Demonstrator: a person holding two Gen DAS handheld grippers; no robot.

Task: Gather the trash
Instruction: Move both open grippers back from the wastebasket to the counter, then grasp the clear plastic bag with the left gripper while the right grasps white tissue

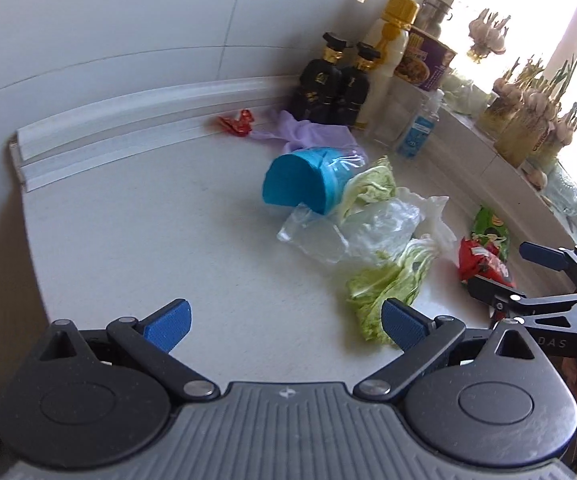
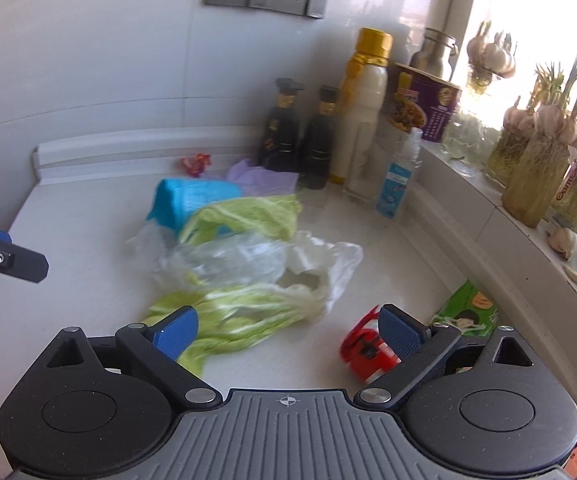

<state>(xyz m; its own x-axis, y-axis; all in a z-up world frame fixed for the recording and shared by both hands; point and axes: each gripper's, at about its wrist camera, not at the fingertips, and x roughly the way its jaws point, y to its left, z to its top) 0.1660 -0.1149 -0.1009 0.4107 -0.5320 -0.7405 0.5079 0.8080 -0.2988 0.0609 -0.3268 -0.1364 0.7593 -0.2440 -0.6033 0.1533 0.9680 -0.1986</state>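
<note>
Both grippers hang over the white counter (image 1: pixel 136 240) with their blue pads spread apart and nothing between them. On the left wrist view, the left gripper (image 1: pixel 286 326) sits near the front edge, just short of a cabbage leaf (image 1: pixel 384 284). On the right wrist view, the right gripper (image 2: pixel 288 330) hovers with that leaf by one pad and a red wrapper (image 2: pixel 364 350) touching the other. A green snack packet (image 2: pixel 468 308) lies beside it. Behind come crumpled clear plastic (image 2: pixel 240 260), a second cabbage leaf (image 2: pixel 248 216), a blue bag roll (image 2: pixel 188 200), a purple bag (image 2: pixel 256 178) and a small red wrapper (image 2: pixel 195 163). Dark bottles (image 2: pixel 300 132) stand at the wall.
</note>
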